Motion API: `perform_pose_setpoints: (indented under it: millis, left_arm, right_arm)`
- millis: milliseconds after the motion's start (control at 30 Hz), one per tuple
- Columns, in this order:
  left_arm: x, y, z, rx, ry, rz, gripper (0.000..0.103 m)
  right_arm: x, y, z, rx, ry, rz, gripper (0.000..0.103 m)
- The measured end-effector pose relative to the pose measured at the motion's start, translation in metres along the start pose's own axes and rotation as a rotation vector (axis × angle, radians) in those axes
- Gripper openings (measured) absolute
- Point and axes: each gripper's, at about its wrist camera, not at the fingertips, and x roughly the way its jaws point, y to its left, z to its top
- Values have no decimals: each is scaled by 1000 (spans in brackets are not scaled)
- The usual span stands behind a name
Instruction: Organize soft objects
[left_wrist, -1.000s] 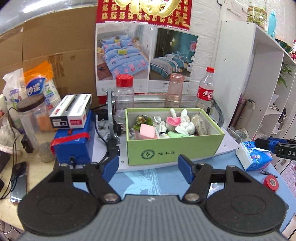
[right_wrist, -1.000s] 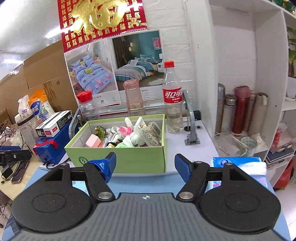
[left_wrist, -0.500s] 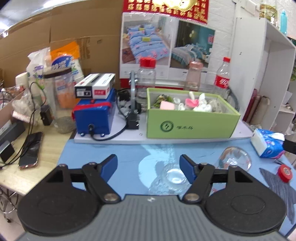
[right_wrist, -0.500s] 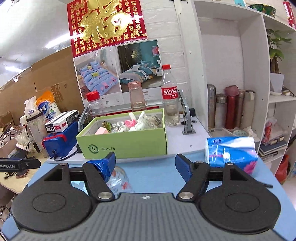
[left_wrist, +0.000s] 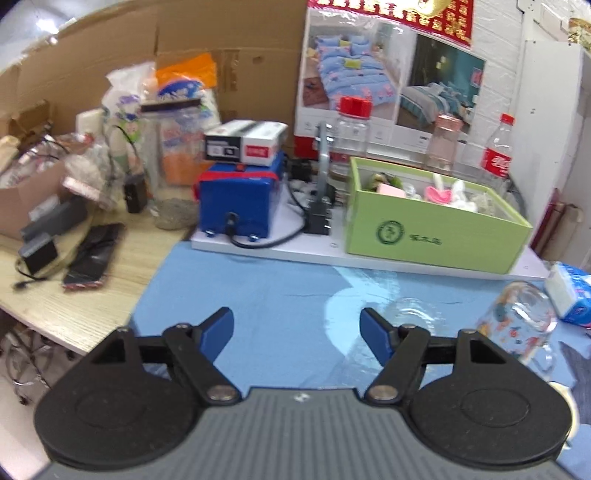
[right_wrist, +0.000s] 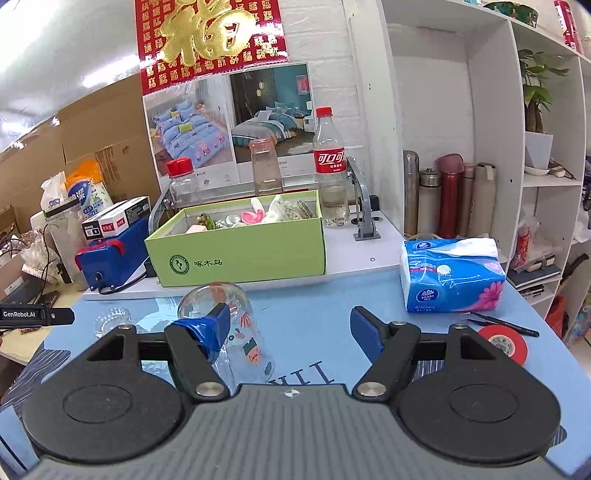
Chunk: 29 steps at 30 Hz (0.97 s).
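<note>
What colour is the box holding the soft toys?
Light green box, with a dark green round logo on its front; clearest in the right wrist view.

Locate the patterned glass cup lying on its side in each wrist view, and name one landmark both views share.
Left wrist view: the patterned glass cup lies at right on the blue mat.
Right wrist view: it lies left of centre, partly behind the gripper's left finger.
Shared landmark: the green box, behind the cup.

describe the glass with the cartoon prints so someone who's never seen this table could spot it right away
Start at the green box on the white board at the back of the blue mat. Right in front of it, on the mat, lies the printed glass, tipped on its side with its open mouth toward the box. The small clear glass to its left is plain and squat; only this one has colourful prints.
</note>
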Motion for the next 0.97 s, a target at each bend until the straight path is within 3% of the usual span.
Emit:
perform_pose_setpoints:
  millis: [100, 167, 300, 433, 967]
  left_arm:
    - [-2, -3, -3, 66, -48, 98, 74]
    - [-8, -2, -5, 79, -81, 118, 82]
    - [-16, 2, -4, 68, -101, 69, 82]
    - [-16, -4, -4, 99, -98, 111, 82]
    - [-18, -5, -4, 92, -106, 96, 82]
  right_arm:
    - [0, 1, -1, -1, 2, 4, 58]
    - [0, 1, -2, -2, 4, 5, 59]
    - [1, 0, -4, 8, 11, 12, 59]
    - [1, 0, -5, 7, 11, 13, 59]
    - [1, -6, -6, 25, 5, -11, 61]
